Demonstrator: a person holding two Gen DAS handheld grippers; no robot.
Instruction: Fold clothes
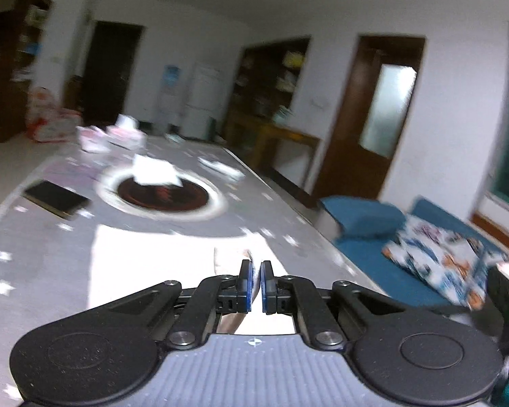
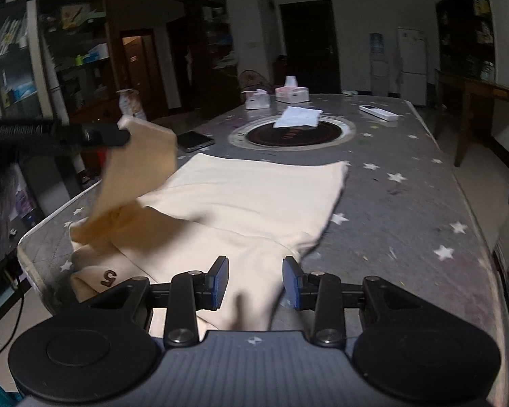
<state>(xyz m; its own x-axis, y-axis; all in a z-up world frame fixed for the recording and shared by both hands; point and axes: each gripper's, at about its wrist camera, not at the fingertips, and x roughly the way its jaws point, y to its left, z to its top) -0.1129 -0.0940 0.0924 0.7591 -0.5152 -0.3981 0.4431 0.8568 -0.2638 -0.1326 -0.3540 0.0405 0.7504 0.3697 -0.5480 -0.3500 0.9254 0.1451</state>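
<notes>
A cream garment with a dark "5" printed on it lies spread on the grey star-patterned table. My left gripper reaches in from the left and is shut on the garment's sleeve, which it holds up above the table. In the left wrist view, blurred by motion, the left gripper has its jaws together with a bit of cream cloth showing at the tips. My right gripper hovers low over the near part of the garment. Its jaws stand apart, with cloth lying between and beneath them.
A round dark hotplate with white paper on it sits mid-table. A dark phone, tissue boxes and a white remote lie further back. A blue sofa with a patterned cushion stands beside the table's right edge.
</notes>
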